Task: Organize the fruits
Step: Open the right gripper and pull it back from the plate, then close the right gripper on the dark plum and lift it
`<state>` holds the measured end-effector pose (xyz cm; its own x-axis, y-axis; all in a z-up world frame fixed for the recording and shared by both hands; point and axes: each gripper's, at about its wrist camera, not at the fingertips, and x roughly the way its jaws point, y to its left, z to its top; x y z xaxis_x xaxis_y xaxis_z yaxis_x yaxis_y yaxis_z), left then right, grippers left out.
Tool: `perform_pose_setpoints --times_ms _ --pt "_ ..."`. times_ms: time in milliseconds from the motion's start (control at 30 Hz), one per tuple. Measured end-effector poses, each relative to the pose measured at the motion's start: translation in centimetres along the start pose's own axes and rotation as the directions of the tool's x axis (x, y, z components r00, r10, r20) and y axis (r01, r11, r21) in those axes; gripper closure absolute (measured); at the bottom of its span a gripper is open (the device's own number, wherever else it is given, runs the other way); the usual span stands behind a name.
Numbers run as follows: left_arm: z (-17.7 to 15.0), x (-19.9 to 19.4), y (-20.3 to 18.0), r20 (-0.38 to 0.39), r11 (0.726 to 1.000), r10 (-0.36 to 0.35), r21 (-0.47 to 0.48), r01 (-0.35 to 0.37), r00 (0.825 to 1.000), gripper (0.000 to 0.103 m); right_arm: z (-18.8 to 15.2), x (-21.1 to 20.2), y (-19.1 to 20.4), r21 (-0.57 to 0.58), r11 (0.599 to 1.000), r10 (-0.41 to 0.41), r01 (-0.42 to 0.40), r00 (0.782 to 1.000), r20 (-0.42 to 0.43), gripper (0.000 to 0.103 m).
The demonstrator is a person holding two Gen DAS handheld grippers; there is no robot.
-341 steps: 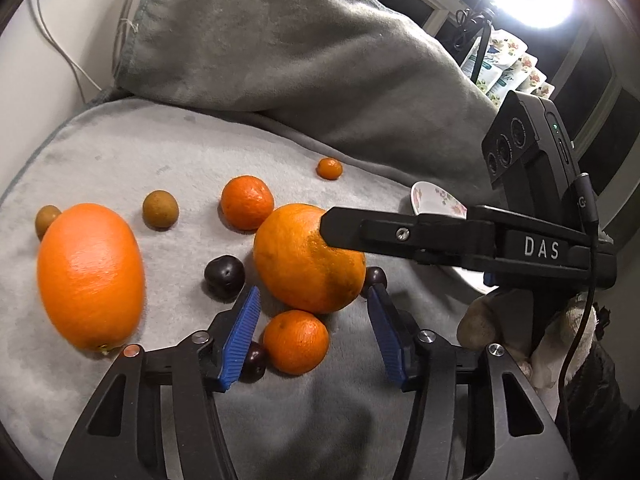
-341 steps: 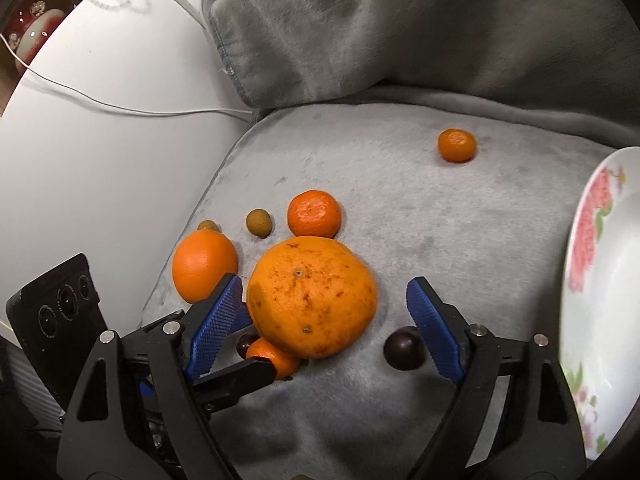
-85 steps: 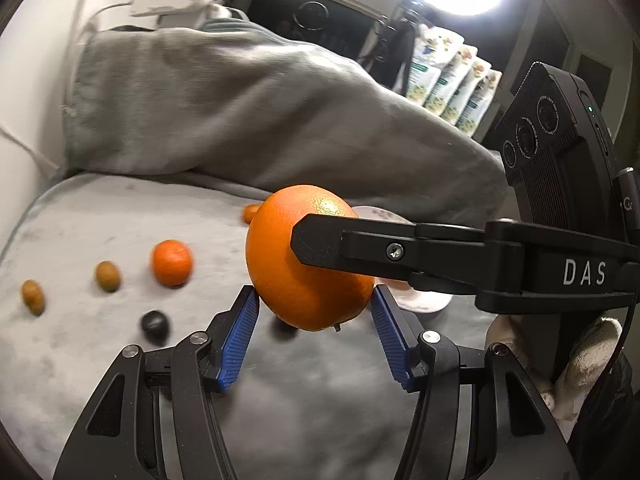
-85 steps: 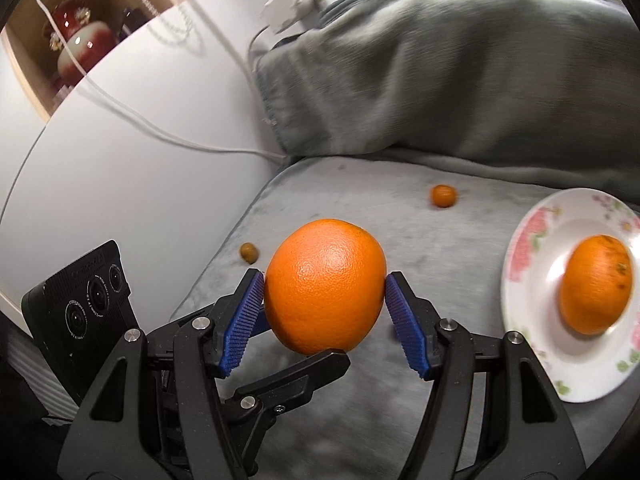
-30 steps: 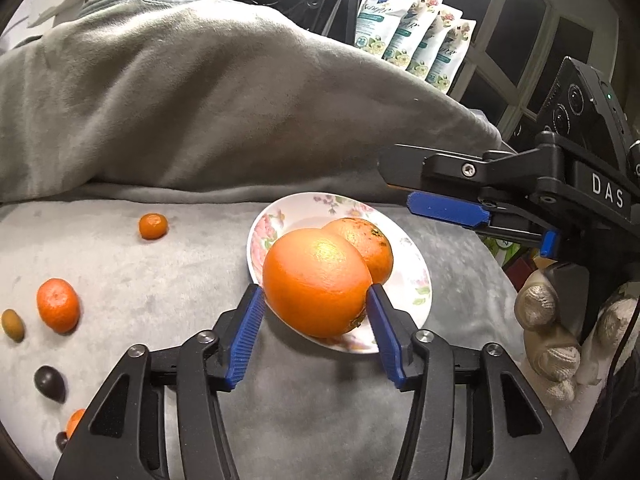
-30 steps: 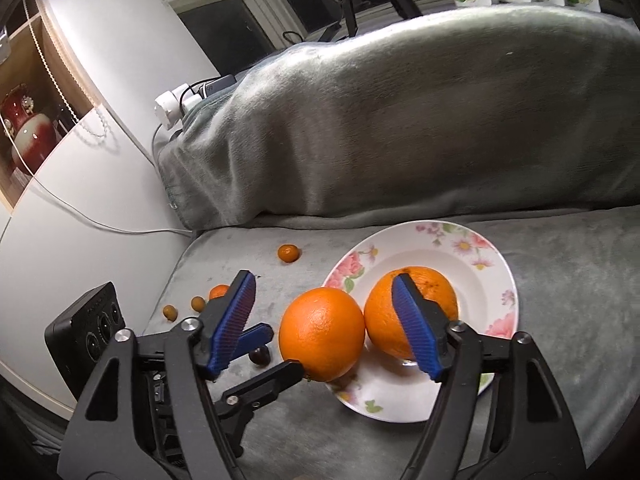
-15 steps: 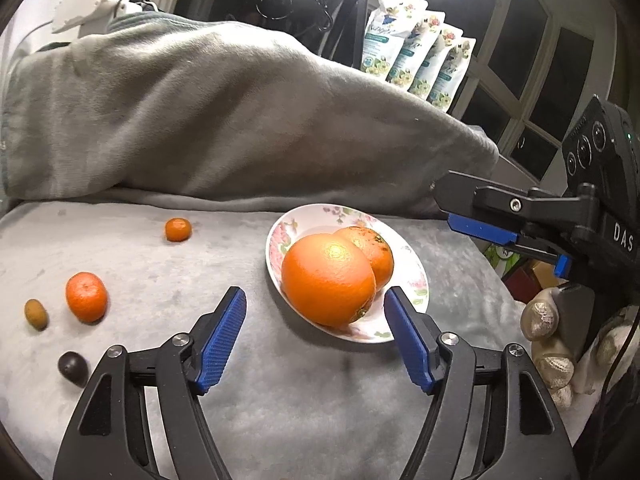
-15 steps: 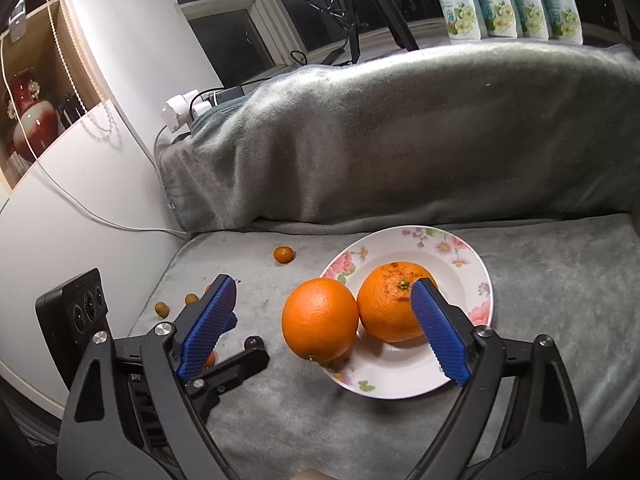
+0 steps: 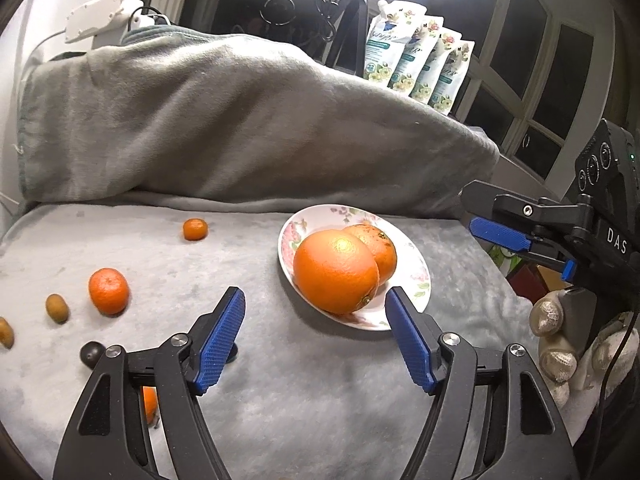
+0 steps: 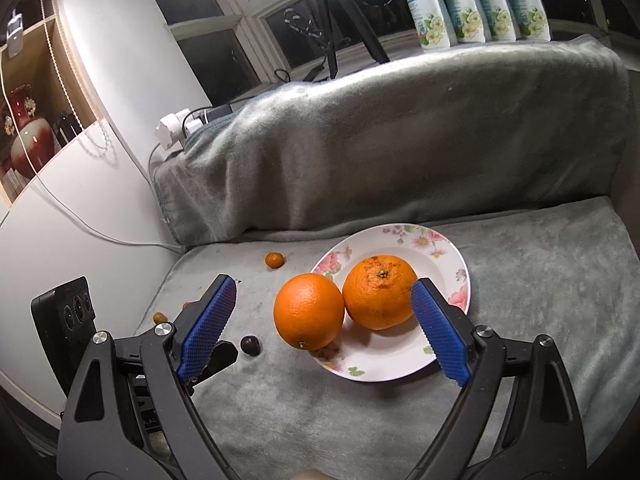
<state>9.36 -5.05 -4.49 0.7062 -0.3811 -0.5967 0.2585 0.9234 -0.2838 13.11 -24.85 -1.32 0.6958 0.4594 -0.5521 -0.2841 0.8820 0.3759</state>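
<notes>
A floral plate (image 9: 416, 256) lies on the grey blanket and holds two big oranges. The smooth orange (image 9: 336, 276) rests on the plate's left edge against the rough orange (image 9: 378, 246). My left gripper (image 9: 314, 294) is open just short of the smooth orange, pads apart from it. My right gripper (image 10: 323, 283) is wide open in front of both oranges (image 10: 308, 311) (image 10: 378, 297) and holds nothing. On the blanket to the left lie a mandarin (image 9: 109, 291), a smaller mandarin (image 9: 195, 229), an olive-brown fruit (image 9: 57, 308) and a dark plum (image 9: 91, 354).
A bunched grey blanket (image 9: 240, 120) rises like a wall behind the plate. Pouches (image 9: 416, 64) and a tripod stand on the sill beyond. A gloved hand (image 9: 560, 344) holds the right gripper at the right. Another orange fruit (image 9: 149, 402) is half hidden under my left finger.
The left jaws opened and let go of the smooth orange, which now rests on the plate. The right jaws spread wider. Both grippers drew back from the plate.
</notes>
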Motion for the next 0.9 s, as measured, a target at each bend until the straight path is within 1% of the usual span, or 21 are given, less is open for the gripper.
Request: perform_pose_setpoints --times_ms 100,133,200,233,300,500,667,900 --pt "-0.1 -0.5 0.0 0.001 1.000 0.012 0.016 -0.012 1.000 0.029 -0.3 -0.3 0.6 -0.030 0.999 -0.016 0.017 1.000 0.007 0.011" --pt "-0.2 -0.6 0.0 0.002 1.000 0.017 0.019 -0.017 1.000 0.023 -0.4 -0.4 0.8 -0.039 0.999 -0.023 0.024 1.000 0.009 0.011" --pt "-0.4 -1.1 0.3 0.011 0.999 0.033 0.023 -0.033 0.999 0.022 -0.7 -0.4 1.2 -0.060 0.997 -0.041 0.041 0.999 0.011 0.006" --pt "-0.5 -1.3 0.5 0.011 0.999 0.044 0.025 -0.044 0.999 0.022 -0.7 -0.5 1.3 -0.067 0.997 -0.046 0.047 0.999 0.014 0.000" --pt "-0.6 -1.5 0.8 0.013 0.997 0.070 0.031 -0.071 0.997 0.022 -1.0 -0.6 1.8 -0.095 0.994 -0.057 0.060 0.998 0.028 0.000" --pt "-1.3 -2.6 2.6 0.010 0.990 0.138 0.040 -0.138 0.990 0.022 -1.7 -0.4 3.6 -0.188 0.977 -0.093 0.097 0.995 0.029 0.000" --pt "-1.9 -3.8 4.7 0.008 0.984 0.174 0.027 -0.174 0.985 0.022 -2.3 -0.2 5.0 -0.230 0.970 -0.076 0.078 0.997 0.018 0.000" --pt "-3.5 -6.1 8.2 -0.009 0.970 0.244 -0.001 -0.244 0.970 0.022 -3.5 0.5 6.8 -0.276 0.961 -0.039 0.033 0.999 -0.018 0.000"
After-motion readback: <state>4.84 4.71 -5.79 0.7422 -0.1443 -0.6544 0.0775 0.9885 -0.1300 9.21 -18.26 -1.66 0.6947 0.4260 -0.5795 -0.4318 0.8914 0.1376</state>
